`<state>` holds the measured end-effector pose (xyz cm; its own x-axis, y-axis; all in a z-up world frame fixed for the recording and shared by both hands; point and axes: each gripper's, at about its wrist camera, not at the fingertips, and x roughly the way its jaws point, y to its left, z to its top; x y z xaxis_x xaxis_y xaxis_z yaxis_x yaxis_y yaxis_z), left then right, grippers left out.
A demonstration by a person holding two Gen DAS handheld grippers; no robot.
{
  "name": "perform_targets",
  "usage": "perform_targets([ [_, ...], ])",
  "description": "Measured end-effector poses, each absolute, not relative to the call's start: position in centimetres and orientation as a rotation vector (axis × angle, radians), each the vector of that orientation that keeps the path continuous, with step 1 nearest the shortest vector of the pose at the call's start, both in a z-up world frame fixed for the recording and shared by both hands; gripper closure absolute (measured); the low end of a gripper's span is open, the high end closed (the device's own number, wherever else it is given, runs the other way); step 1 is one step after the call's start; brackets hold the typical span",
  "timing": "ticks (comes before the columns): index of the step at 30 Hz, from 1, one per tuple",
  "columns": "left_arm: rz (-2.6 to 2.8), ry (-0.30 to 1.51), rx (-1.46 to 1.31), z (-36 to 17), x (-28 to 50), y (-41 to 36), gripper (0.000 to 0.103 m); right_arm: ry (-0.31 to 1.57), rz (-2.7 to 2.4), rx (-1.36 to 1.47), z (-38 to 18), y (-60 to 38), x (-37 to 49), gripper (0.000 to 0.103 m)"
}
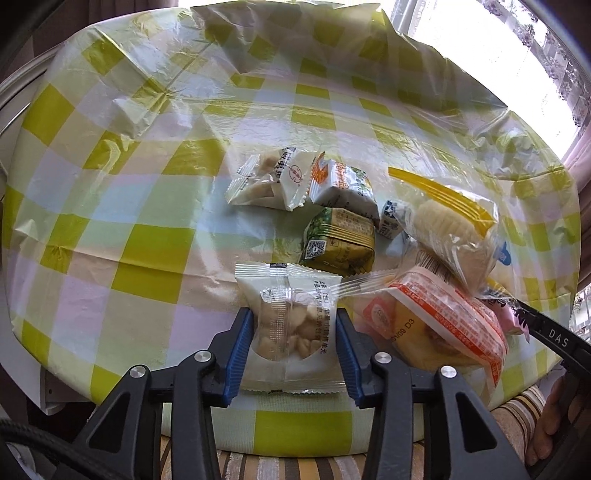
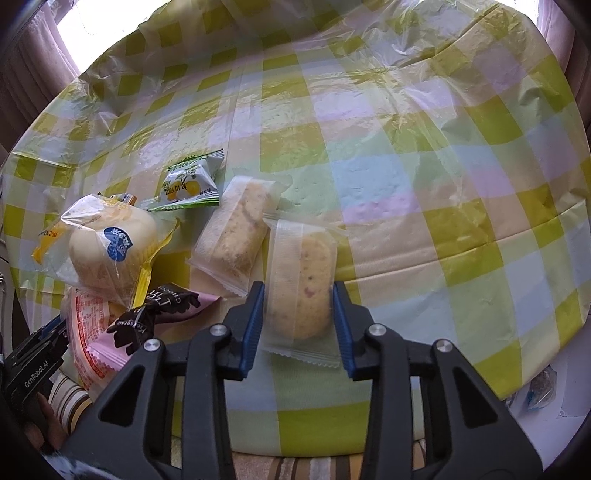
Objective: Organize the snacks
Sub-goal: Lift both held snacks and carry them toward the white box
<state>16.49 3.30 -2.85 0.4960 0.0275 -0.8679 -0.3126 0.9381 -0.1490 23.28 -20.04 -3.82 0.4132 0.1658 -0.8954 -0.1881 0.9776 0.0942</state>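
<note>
Left gripper [image 1: 294, 334] pinches a clear crinkly nut packet [image 1: 290, 326], long axis pointing away. Right gripper [image 2: 299, 325] squeezes a frosted-plastic oblong crumbly cake bar [image 2: 301, 286], also lengthwise away, on the glossy checked plastic tablecloth [image 2: 424, 177].

Counter [image 1: 122, 236] covered in crinkled, glossy plastic cloth, checked in lime green, pale blue, lilac and cream. Bright window [image 1: 461, 22] behind it, daylight blown out, glare on the plastic. Patterned lace curtain [image 1: 561, 70] at the far right edge, dull pinkish drape [image 2: 33, 81] beside the window. Striped brown-and-cream fabric [image 1: 517, 417] below the counter's near edge.
</note>
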Motion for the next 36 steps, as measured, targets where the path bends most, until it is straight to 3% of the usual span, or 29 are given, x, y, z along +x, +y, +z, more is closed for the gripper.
perform_targets([
  [18, 0.285, 0.873, -0.349, 1.0, 13.4, 3.9, 0.058, 1.076, 0.249, 0.042, -1.6, -22.0, 20.5, 0.064],
  [36, 0.137, 0.817, -0.258, 4.7, 12.1, -3.1, 0.058, 1.043, 0.262, 0.158, 1.3, -26.5, 16.4, 0.064],
])
